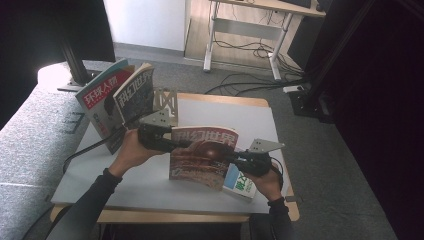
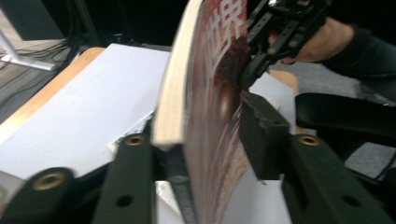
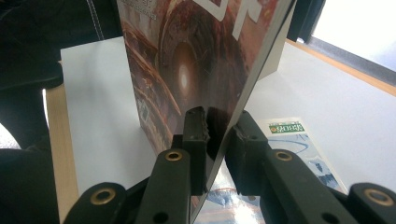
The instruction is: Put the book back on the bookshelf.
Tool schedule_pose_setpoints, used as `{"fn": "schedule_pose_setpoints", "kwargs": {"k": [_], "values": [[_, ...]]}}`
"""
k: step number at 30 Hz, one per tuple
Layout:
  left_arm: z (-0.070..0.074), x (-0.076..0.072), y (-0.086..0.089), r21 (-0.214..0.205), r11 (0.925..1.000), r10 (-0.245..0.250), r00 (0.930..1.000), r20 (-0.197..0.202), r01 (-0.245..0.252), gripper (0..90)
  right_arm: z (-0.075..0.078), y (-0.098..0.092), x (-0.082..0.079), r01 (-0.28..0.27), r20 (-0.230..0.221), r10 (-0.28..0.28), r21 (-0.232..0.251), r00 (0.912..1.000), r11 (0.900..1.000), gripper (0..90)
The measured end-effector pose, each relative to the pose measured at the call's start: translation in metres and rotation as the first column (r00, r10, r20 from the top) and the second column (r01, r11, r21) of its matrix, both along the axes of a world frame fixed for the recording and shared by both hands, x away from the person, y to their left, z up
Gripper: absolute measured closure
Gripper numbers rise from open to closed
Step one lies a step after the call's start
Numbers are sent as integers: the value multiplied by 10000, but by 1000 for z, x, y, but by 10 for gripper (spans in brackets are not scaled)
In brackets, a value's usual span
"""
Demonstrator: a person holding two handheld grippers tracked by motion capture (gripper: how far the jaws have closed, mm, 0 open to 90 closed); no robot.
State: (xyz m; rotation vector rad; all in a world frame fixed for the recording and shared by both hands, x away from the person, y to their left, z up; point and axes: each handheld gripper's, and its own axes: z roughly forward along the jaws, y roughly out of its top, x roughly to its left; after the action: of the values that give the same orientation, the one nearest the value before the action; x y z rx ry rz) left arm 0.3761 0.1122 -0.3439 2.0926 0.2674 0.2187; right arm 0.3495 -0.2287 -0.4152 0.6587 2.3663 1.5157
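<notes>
Magazine [image 1: 202, 157] stands upright over the desk [image 1: 150, 187], its right edge clamped by the right tool [image 1: 231, 158] for support, while the left tool [image 1: 172, 142] straddles its left edge, jaws apart without pressing, near 2 shelved magazines [image 1: 117, 100].

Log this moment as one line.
left gripper: open around spine edge of upright red-brown magazine | right gripper: shut on its opposite edge | flat blue-green booklet: underneath on white table

An office or lab room: grey carpet [image 1: 320, 165], a white-legged desk [image 1: 250, 30] trailing cables [image 1: 250, 50], dark camera stands [image 1: 75, 55] beside the counter [image 1: 150, 185].
</notes>
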Motion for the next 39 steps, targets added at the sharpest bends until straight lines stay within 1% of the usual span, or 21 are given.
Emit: {"fn": "schedule_pose_setpoints", "kwargs": {"k": [2, 4, 5, 8, 12, 15, 19, 20, 24, 25, 27, 28, 29, 30, 31, 33, 34, 35, 37, 39], "values": [[1, 1, -2, 76, 9999, 112, 9999, 19, -112, 673, 0, 0, 0, -18, 2, 18, 14, 10000, 10000, 763], [1, 1, -2, 141, 9997, 187, 9998, 76, -188, 738, 0, 0, 0, -4, 4, 4, 24, 10000, 10000, 762], [2, 1, -2, 149, 9997, 189, 9998, 68, -190, 770, -1, -1, 0, 9, 23, -9, 32, 10000, 10000, 759], [2, 2, -2, 129, 9999, 39, 10000, -90, -38, 815, -1, -1, 0, 9, 5, -9, 87, 10000, 10000, 752], [3, 0, -1, 78, 10000, -29, 9997, -254, 31, 831, -1, -3, 1, 132, 73, -132, 30, 9999, 9999, 718], [3, -2, -1, 117, 9999, 51, 9996, -270, -48, 833, 0, -6, 2, 253, 129, -253, 37, 9996, 9997, 664], [3, -4, 1, 197, 9998, 59, 9998, -169, -56, 834, 1, -13, 2, 503, 174, -501, -94, 9986, 9987, 586], [3, -5, 1, 188, 9998, 75, 9999, -148, -73, 833, 0, -16, 2, 568, 150, -566, -93, 9983, 9983, 567], [3, -6, 1, 199, 9997, 171, 9997, -147, -168, 833, -5, -27, 5, 945, -63, -946, -106, 9955, 9955, 444], [3, -7, 1, 197, 9995, 232, 9996, -165, -229, 833, -6, -31, 7, 1104, -96, -1105, -126, 9938, 9938, 435], [3, -7, 2, 200, 9995, 242, 9995, -181, -238, 832, -11, -37, 10, 1435, -188, -1437, -105, 9894, 9896, 391], [4, -7, 2, 193, 9995, 252, 9995, -184, -249, 832, -14, -42, 13, 1556, -284, -1556, -24, 9874, 9878, 385], [4, -7, 2, 192, 9995, 258, 9995, -188, -254, 832, -17, -46, 15, 1738, -390, -1734, 59, 9841, 9848, 371], [4, -7, 2, 209, 9995, 229, 9996, -168, -226, 832, -20, -49, 18, 1988, -494, -1984, 34, 9789, 9800, 342], [4, -7, 2, 210, 9996, 207, 9996, -169, -203, 832, -23, -52, 20, 2242, -595, -2244, -96, 9727, 9745, 315], [4, -7, 2, 199, 9996, 202, 9996, -200, -198, 833, -29, -55, 25, 2538, -808, -2561, -382, 9633, 9665, 262], [4, -6, 2, 180, 9997, 191, 9995, -255, -186, 833, -33, -55, 27, 2743, -886, -2788, -592, 9563, 9598, 231], [4, -5, 2, 142, 9997, 182, 9994, -307, -178, 834, -36, -53, 30, 2969, -909, -3042, -851, 9483, 9511, 221], [4, -5, 2, 127, 9997, 194, 9992, -351, -189, 835, -44, -51, 35, 3184, -983, -3316, -1289, 9383, 9391, 175], [5, -5, 2, 116, 9998, 194, 9991, -364, -190, 835, -51, -46, 39, 3332, -1056, -3521, -1626, 9300, 9287, 137]]}}
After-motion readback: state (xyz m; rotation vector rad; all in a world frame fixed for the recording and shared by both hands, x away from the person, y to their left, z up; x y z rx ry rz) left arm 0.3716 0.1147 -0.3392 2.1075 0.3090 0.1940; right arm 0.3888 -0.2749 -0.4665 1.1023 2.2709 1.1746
